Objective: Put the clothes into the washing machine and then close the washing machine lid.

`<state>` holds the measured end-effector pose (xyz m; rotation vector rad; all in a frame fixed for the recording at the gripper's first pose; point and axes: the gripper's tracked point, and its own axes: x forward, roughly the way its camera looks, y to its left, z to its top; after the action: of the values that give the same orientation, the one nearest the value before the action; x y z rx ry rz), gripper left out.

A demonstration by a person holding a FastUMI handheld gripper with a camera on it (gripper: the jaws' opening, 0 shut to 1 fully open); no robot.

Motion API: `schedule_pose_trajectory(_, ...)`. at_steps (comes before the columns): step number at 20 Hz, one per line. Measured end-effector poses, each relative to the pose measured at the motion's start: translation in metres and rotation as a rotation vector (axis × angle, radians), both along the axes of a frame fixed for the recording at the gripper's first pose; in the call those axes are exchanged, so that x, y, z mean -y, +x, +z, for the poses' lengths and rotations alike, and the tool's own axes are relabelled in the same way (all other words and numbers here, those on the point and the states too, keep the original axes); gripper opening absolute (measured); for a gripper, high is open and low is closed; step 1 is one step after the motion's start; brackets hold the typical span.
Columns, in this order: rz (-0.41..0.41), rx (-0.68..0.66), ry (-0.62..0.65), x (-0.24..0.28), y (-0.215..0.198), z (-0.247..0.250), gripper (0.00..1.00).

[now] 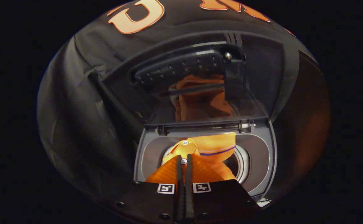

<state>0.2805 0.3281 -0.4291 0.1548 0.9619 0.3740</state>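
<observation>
Jaws (184, 161) clamped on shirt (212, 149)

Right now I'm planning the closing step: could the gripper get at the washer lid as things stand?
Probably not yet. The gripper is shut on the orange shirt, held over the drum opening. The lid stands open just beyond with nothing between, but the fingers are occupied until the shirt is released.
</observation>
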Motion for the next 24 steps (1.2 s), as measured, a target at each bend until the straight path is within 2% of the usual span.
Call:
schedule_pose_trajectory(8, -0.052, -0.072, -0.072, 0.009, 0.003, -0.083, 0.08)
schedule_pose_trajectory(19, -0.083, -0.094, -0.137, 0.019, -0.001, -0.111, 0.08)
schedule_pose_trajectory(24, -0.074, -0.064, -0.119, 0.018, -0.001, -0.103, 0.22)
